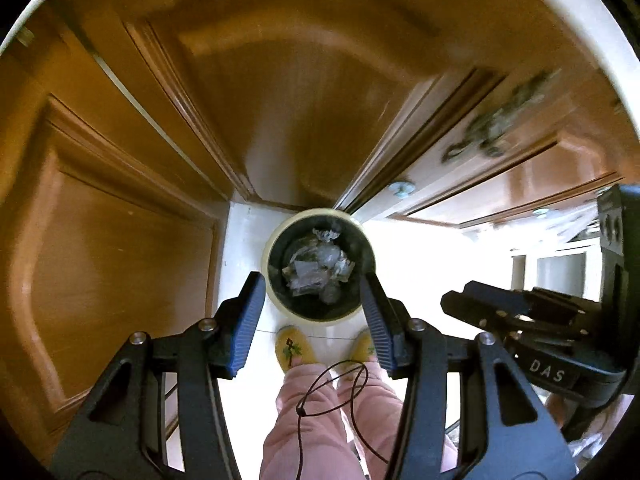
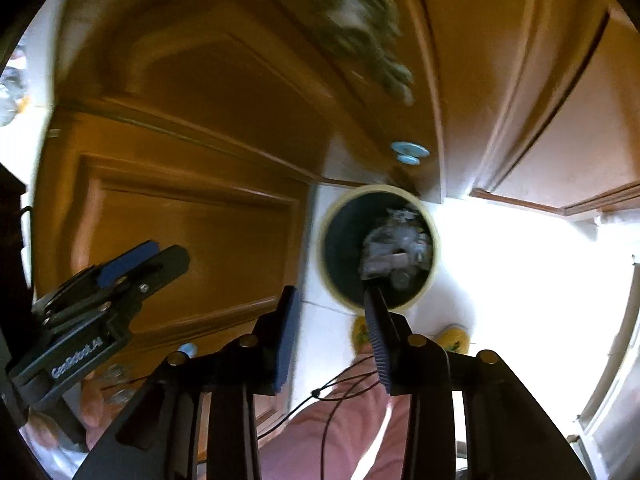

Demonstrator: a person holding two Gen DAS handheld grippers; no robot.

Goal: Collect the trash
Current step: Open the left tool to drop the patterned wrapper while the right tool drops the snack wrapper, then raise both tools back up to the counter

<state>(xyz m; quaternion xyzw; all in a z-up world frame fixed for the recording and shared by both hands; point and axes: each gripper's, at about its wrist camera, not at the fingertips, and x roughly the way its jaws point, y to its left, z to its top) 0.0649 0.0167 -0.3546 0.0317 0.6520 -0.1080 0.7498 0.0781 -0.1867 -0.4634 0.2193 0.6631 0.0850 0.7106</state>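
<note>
A round cream-rimmed bin with a dark liner stands on the white floor far below me, against wooden doors. Crumpled grey and white trash lies in its bottom. My left gripper hangs high above the bin, pointing straight down, open with nothing between its blue pads. In the right wrist view the same bin and its trash show lower right of centre. My right gripper is also open and empty, well above the bin. Each gripper appears in the other's view, the right gripper and the left gripper.
Brown panelled wooden doors surround the bin on the left and behind. A cabinet with pale blue knobs stands beside it. The person's yellow slippers and pink trousers are just below the bin. A thin black cord dangles.
</note>
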